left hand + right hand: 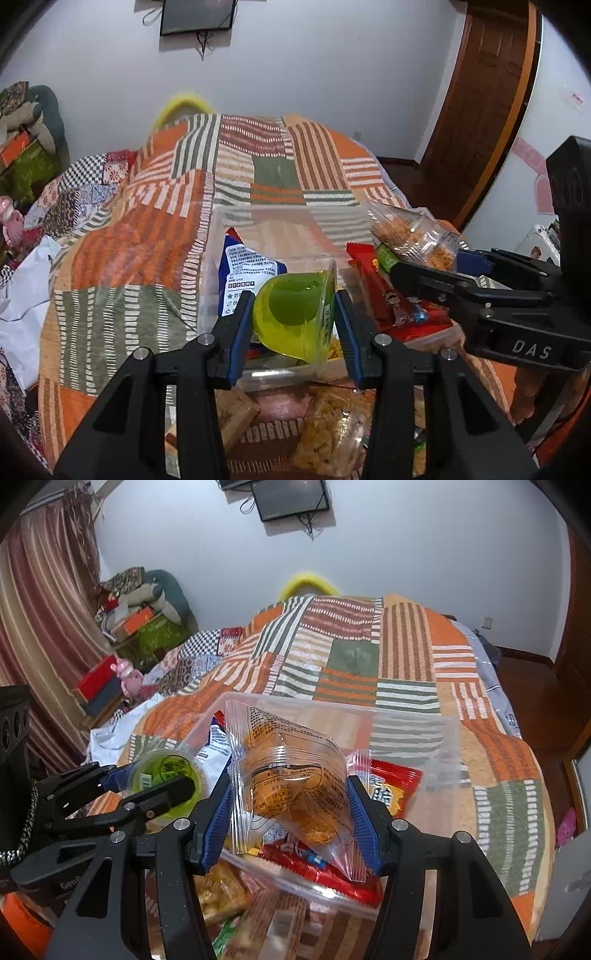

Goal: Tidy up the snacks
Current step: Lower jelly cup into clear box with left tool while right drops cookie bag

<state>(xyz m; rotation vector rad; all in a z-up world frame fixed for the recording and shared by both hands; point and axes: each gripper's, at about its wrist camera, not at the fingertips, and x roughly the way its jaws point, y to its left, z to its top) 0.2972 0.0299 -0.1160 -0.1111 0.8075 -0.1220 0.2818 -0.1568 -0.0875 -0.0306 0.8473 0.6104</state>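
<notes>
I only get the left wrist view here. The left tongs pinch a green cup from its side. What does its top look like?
Observer: From the right wrist view, the green cup has a sealed lid printed with black text and a barcode.
Operator: And that clear bag off to my right?
Observer: The right tongs pinch the clear bag by both sides; it holds orange snacks under black printed text.
Operator: Is the bag over the bin?
Observer: Yes, it hangs above the clear plastic bin, over a red packet with white characters already inside.
</notes>
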